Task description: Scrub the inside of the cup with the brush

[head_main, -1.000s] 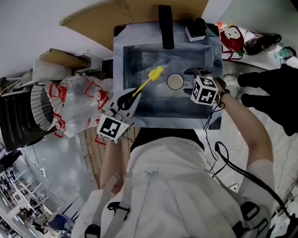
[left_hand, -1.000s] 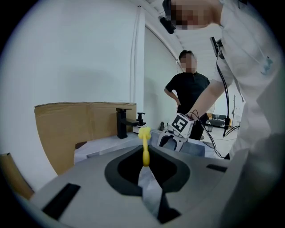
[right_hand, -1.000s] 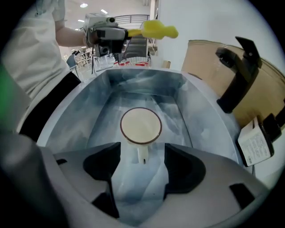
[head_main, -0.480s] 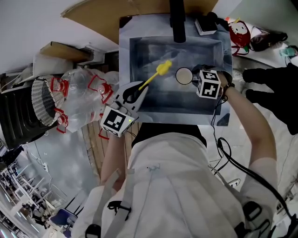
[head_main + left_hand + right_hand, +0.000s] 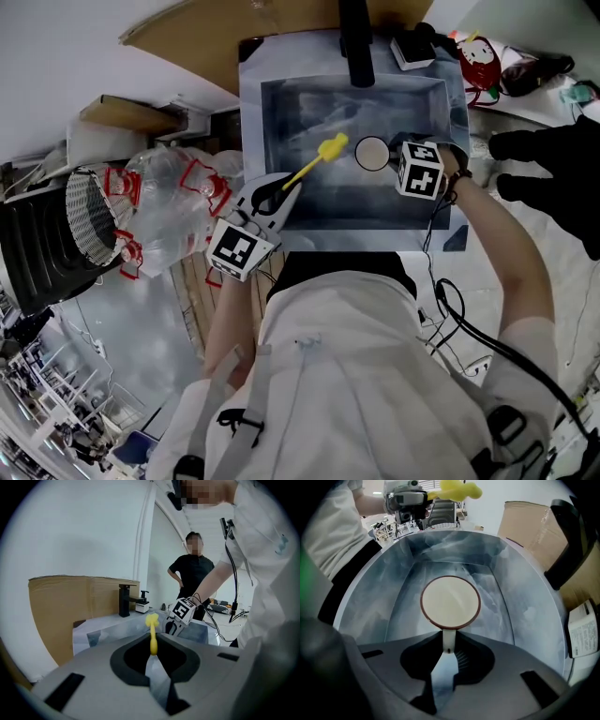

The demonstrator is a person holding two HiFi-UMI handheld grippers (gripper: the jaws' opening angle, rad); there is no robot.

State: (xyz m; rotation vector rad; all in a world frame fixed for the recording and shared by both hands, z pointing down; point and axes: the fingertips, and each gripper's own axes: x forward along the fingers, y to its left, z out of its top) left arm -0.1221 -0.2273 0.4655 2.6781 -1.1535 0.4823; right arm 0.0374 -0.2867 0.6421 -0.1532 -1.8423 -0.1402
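Note:
A white cup (image 5: pixel 372 152) with a brown rim stands in the grey sink (image 5: pixel 375 204); it faces me mouth-on in the right gripper view (image 5: pixel 450 603). My right gripper (image 5: pixel 389 156) is beside it, jaws closing with the cup's handle (image 5: pixel 448 641) pinched between them (image 5: pixel 447 652). My left gripper (image 5: pixel 279 194) is shut on the handle of a yellow brush (image 5: pixel 319 159), whose head hangs over the sink just left of the cup. In the left gripper view the brush (image 5: pixel 152 629) sticks out past the jaws (image 5: pixel 152 657) toward the right gripper (image 5: pixel 181 615).
A black tap (image 5: pixel 354 37) stands at the sink's far rim, a white box (image 5: pixel 412 52) to its right. A clear plastic bag (image 5: pixel 169 211) and a wire basket (image 5: pixel 89 216) lie left of the sink. Cardboard (image 5: pixel 61 606) backs it. A person in black (image 5: pixel 192 573) stands beyond.
The right gripper's jaws have come together round the cup's handle. The brush head has shifted a little right, closer to the cup.

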